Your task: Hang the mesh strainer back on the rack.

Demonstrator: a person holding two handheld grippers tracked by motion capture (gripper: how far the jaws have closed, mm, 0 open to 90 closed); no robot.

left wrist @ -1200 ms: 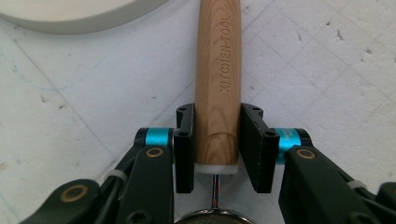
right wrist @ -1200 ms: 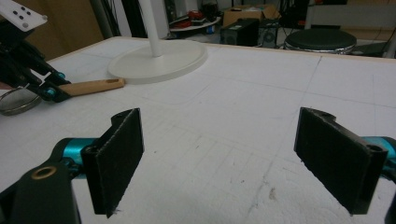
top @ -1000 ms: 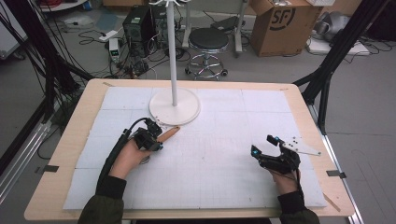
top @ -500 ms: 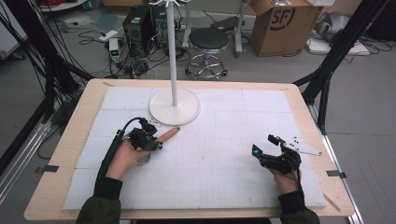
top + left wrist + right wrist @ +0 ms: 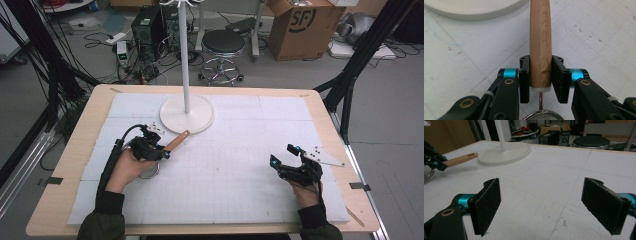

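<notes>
A small strainer lies on the white mat, its wooden handle [image 5: 177, 141] pointing toward the stand base [image 5: 187, 114]. My left gripper [image 5: 161, 152] is shut on that handle [image 5: 540, 45] near its lower end, a jaw pressed on each side [image 5: 540, 80]. The wire mesh bowl [image 5: 541, 116] sits just below the jaws, and its ring [image 5: 148, 172] shows under the person's left hand. My right gripper [image 5: 283, 154] rests at the mat's right side, open [image 5: 544, 205], with nothing between its pads. In the right gripper view the handle [image 5: 461, 159] shows far off at the left.
A white coat stand rises from a round base [image 5: 504, 153] at the back middle of the table, its pole [image 5: 184, 55] upright. The wooden table edge [image 5: 75, 150] frames the mat. Behind the table are a stool [image 5: 222, 45] and a cardboard box [image 5: 300, 25].
The left hand and gripper have shifted slightly to the left, still holding the strainer handle. The right gripper has stayed in place and open.
</notes>
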